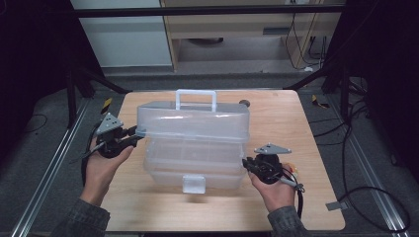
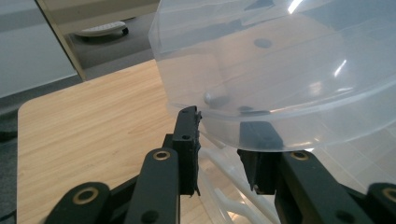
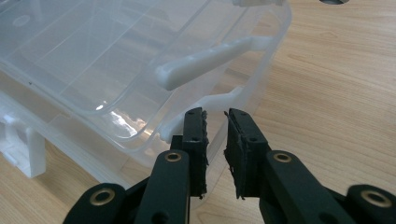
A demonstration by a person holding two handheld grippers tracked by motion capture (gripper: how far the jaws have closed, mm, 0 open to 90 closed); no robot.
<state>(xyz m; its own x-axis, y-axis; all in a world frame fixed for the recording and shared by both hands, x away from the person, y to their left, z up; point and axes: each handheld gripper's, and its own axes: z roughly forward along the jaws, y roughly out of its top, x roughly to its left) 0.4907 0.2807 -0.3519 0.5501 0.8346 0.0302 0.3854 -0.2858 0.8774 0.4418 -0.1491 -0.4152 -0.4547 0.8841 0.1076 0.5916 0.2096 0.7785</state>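
Holding: two hands enter from the near edge of the high view, each carrying a black two-jaw tool at one end of a clear plastic storage box
Right hand-held gripper: sits at the box's right end, low by the base; in the right gripper view its jaws stand close together with a narrow gap and nothing pinched between them, their tips just short of a white side clasp on the box wall
Left hand-held gripper: reaches the left end of the lid; in the left gripper view one jaw lies outside the lid's rim and the other behind the clear plastic, so the rim runs between them; whether the pads press on it I cannot tell
Translucent domed lid: raised off the base and tilted, its left end lifted at the left tool
Box base: rests on the pale wooden worktop near its middle, a white front latch facing the person
White carry handle: stands up on the far side of the lid
Beyond: grey floor and cables past the worktop's far edge
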